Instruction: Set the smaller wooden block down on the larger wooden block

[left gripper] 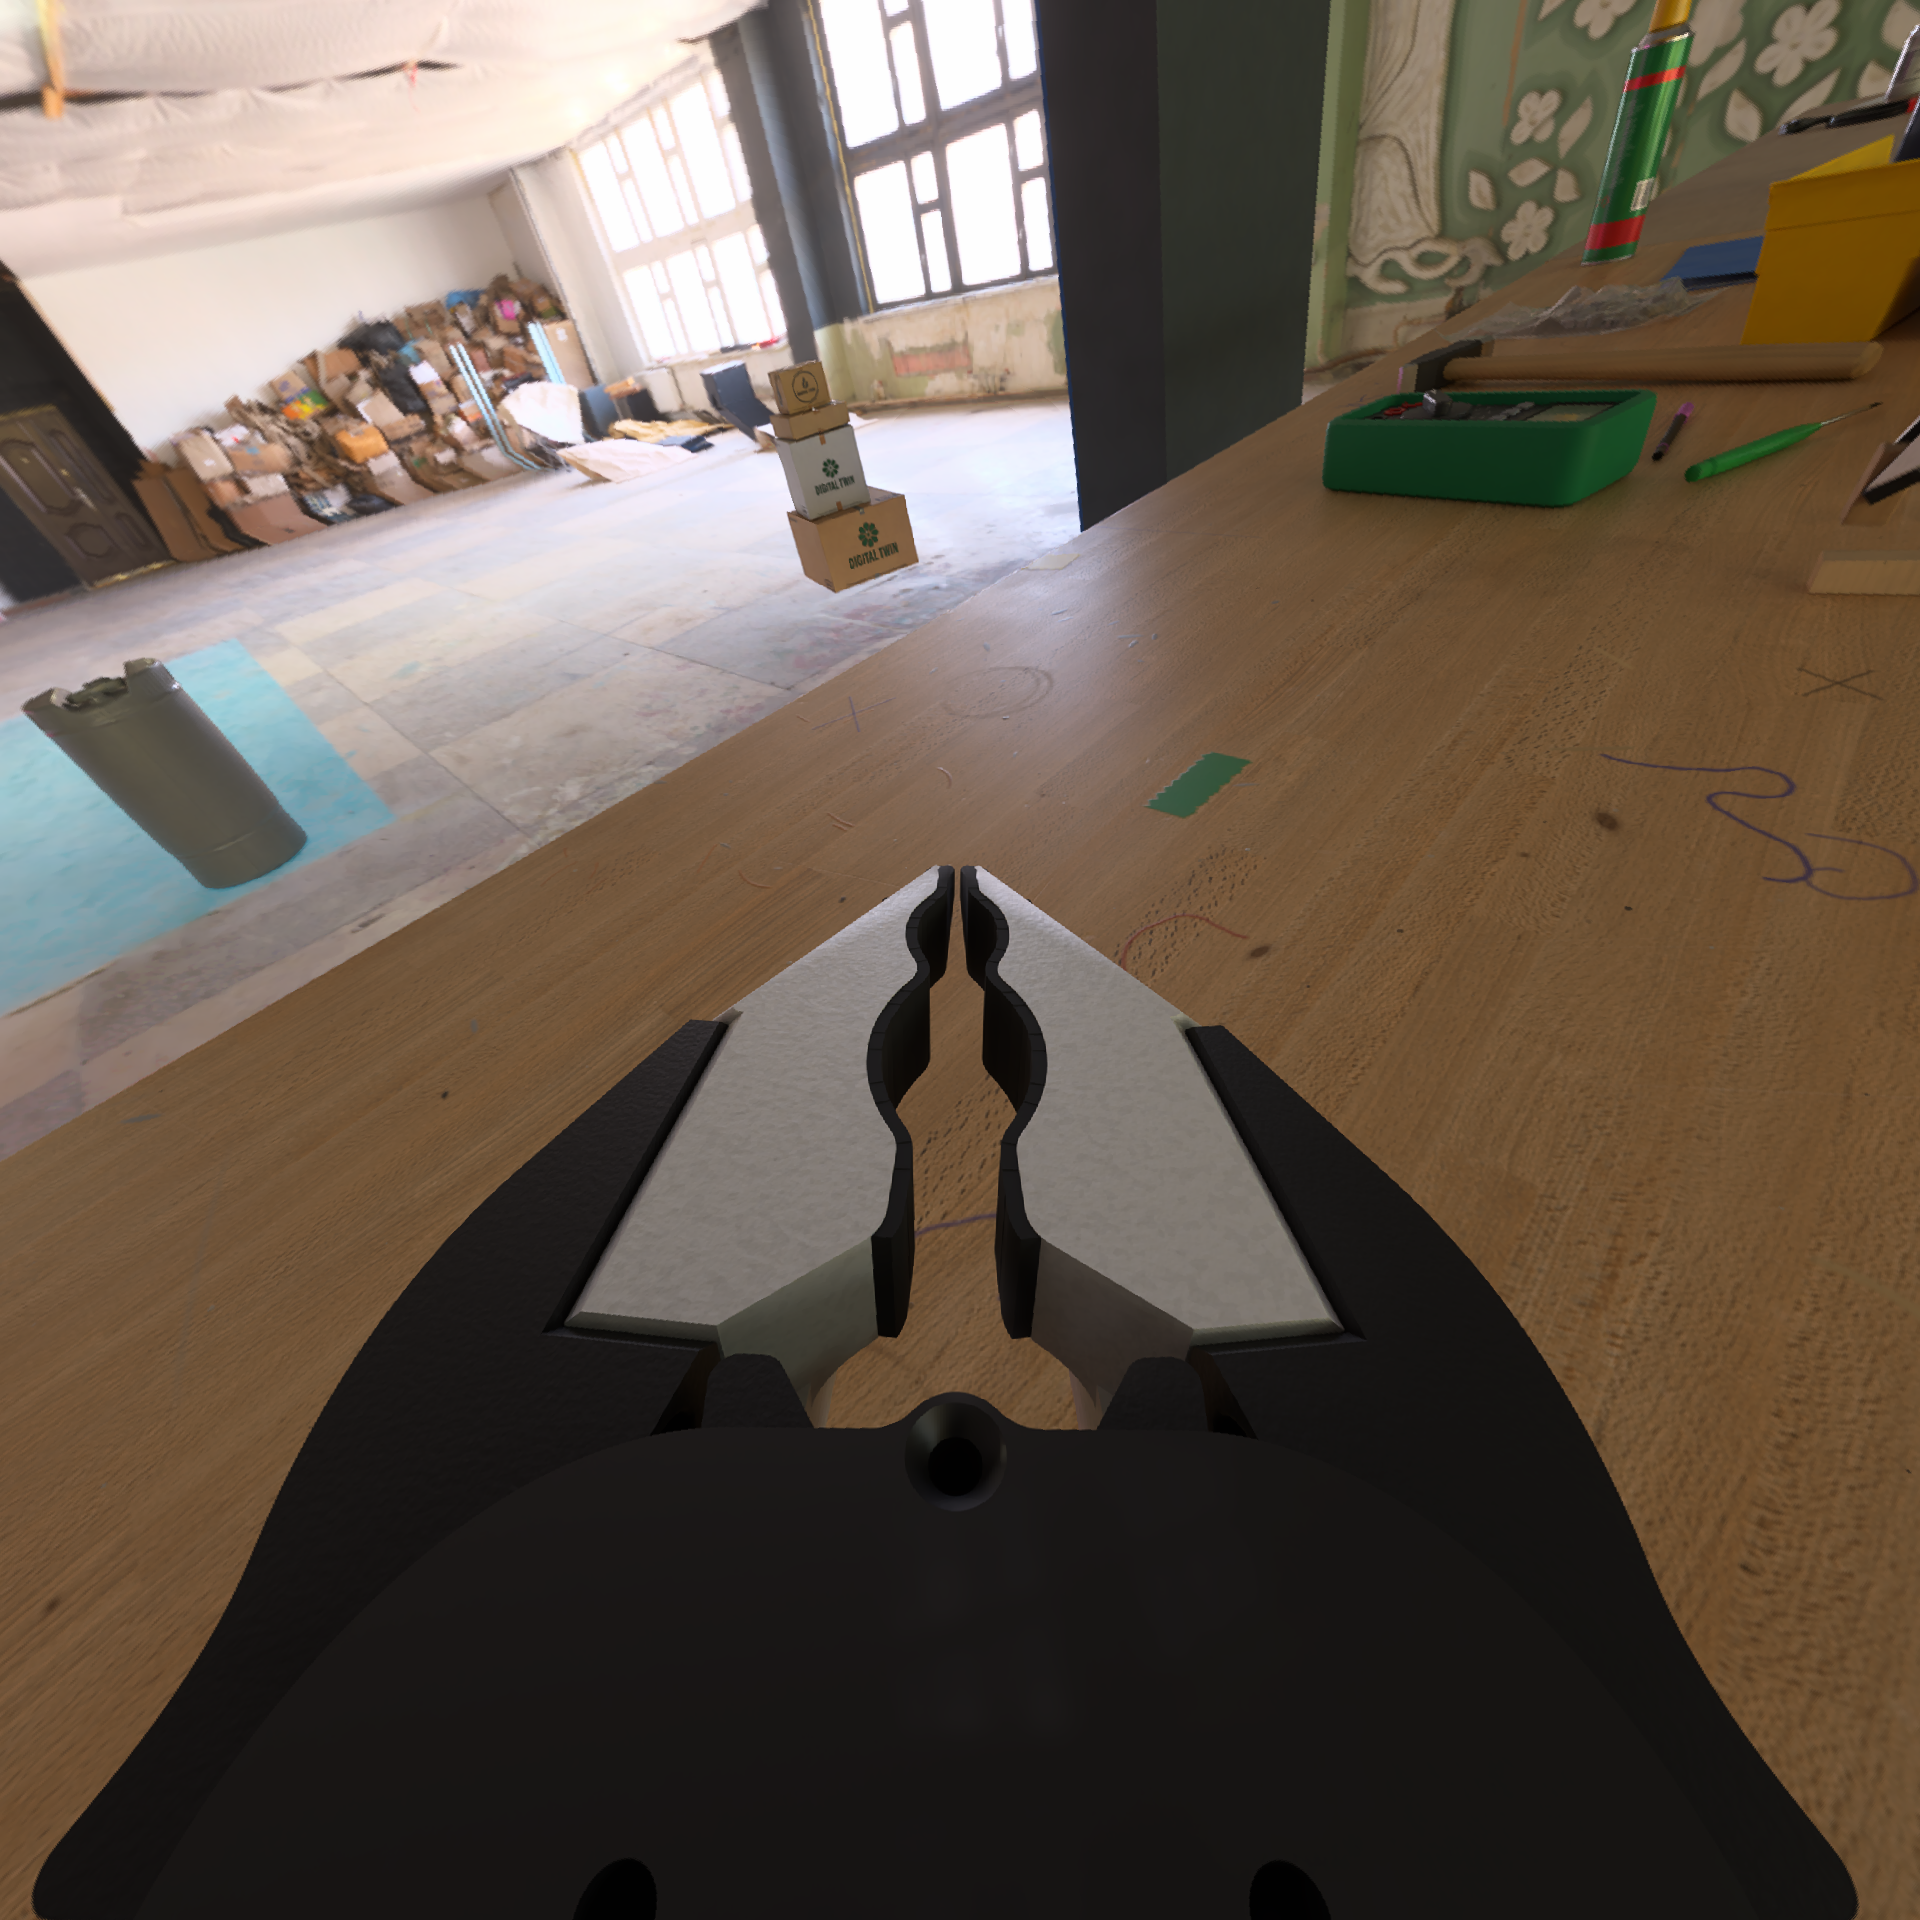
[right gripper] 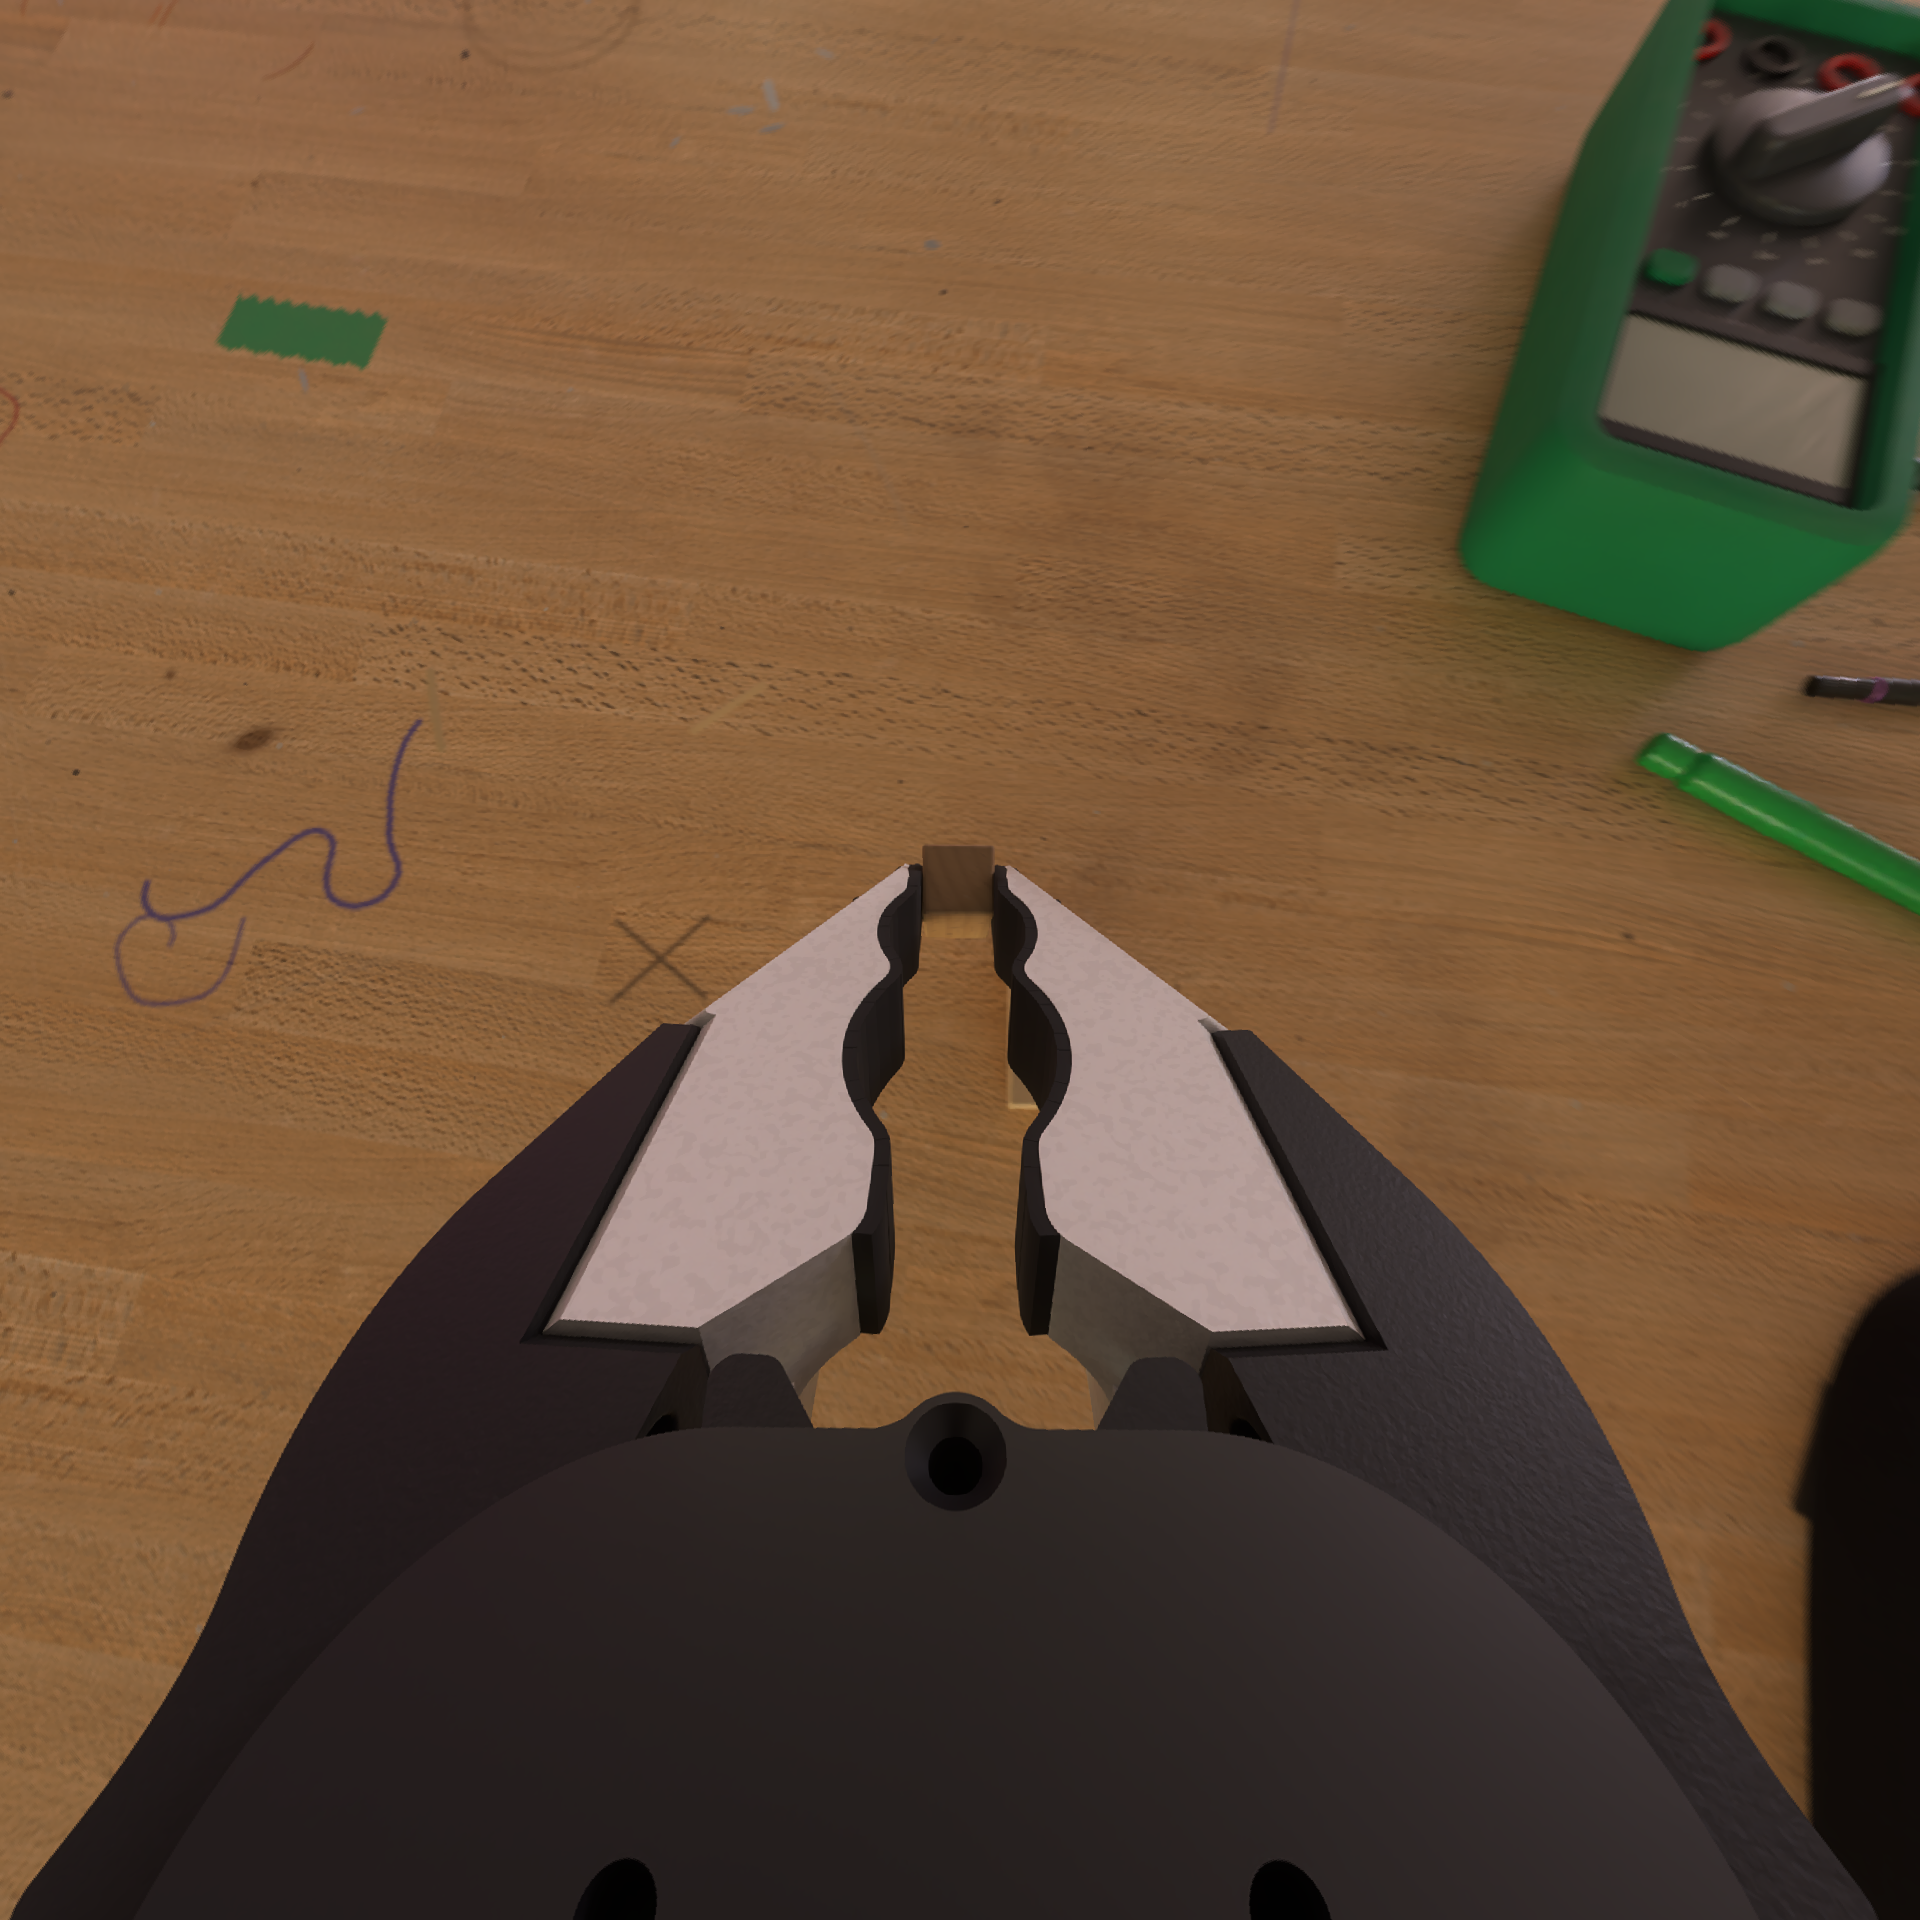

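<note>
My right gripper (right gripper: 957, 883) points down at the wooden table (right gripper: 935, 520) and is shut on the smaller wooden block (right gripper: 957, 876), a small brown cube pinched at the fingertips. Through the finger gap a pale wooden surface with a straight edge (right gripper: 1013, 1081) lies right below, which looks like the larger wooden block; the fingers hide most of it. In the left wrist view a flat pale wooden block (left gripper: 1865, 575) lies at the right edge, with a black-and-white fingertip (left gripper: 1889, 480) above it. My left gripper (left gripper: 957, 883) is shut and empty, low over the table.
A green multimeter (right gripper: 1704, 416) (left gripper: 1486, 447), a green-handled tool (right gripper: 1787, 816) and a small dark pen (right gripper: 1860, 688) lie to the right. A hammer (left gripper: 1662, 364), yellow box (left gripper: 1839, 249) and spray can (left gripper: 1636, 135) stand farther off. A black shape (right gripper: 1860, 1558) sits at the right edge. The table edge (left gripper: 623, 831) runs on the left.
</note>
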